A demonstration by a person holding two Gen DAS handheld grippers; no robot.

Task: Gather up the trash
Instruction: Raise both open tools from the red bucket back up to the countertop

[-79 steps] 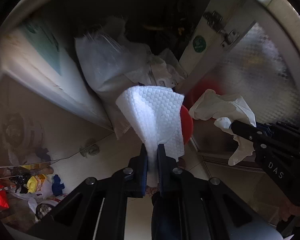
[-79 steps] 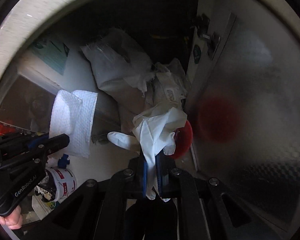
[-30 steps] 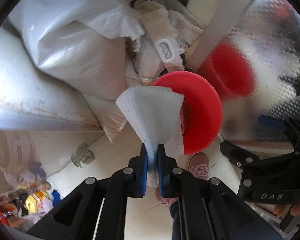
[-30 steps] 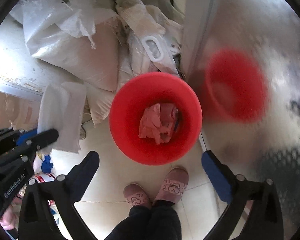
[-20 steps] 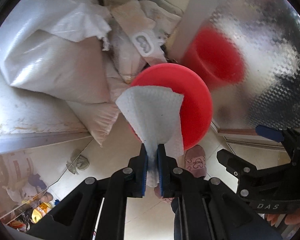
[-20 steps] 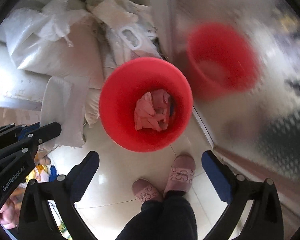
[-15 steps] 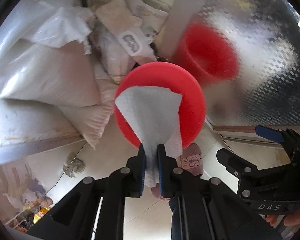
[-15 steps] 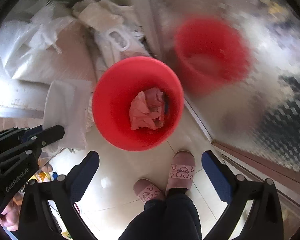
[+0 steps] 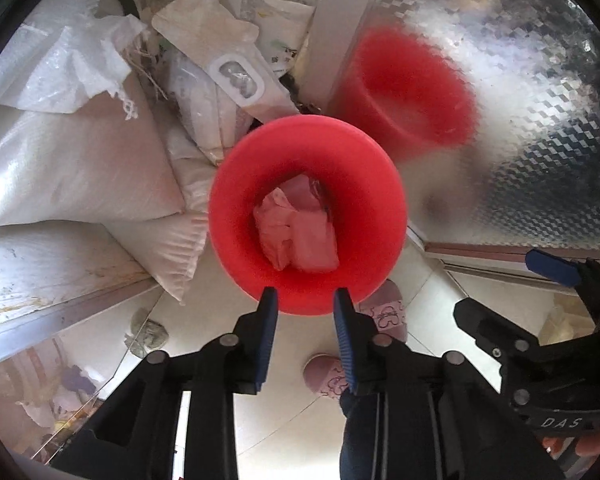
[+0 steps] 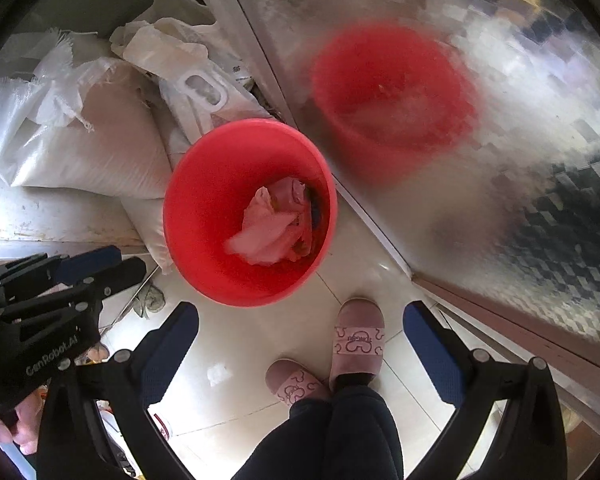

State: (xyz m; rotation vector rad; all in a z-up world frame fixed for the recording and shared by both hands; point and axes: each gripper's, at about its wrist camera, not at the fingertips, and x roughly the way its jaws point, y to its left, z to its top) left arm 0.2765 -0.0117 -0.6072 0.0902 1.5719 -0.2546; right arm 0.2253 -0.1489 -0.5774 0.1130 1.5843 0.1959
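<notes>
Release step over red bin (image 9: 306,216): left gripper (image 9: 305,300) jaws opening, empty; right gripper (image 10: 300,336) spread wide at 3 o'clock, empty. Hold above bin centre; confirm crumpled trash (image 9: 298,232) settled inside rim.

The second red shape (image 9: 410,92) behind the textured panel (image 9: 540,120) is blurred, so it cannot be told if it is a reflection or a real bucket. In the red bin (image 10: 204,200), the crumpled papers (image 10: 272,228) hide the bottom, and a dark item beside them is not identifiable. The person's legs (image 10: 340,432) are cut off by the lower edge. Small clutter (image 9: 60,396) at the lower left is too small to name.
</notes>
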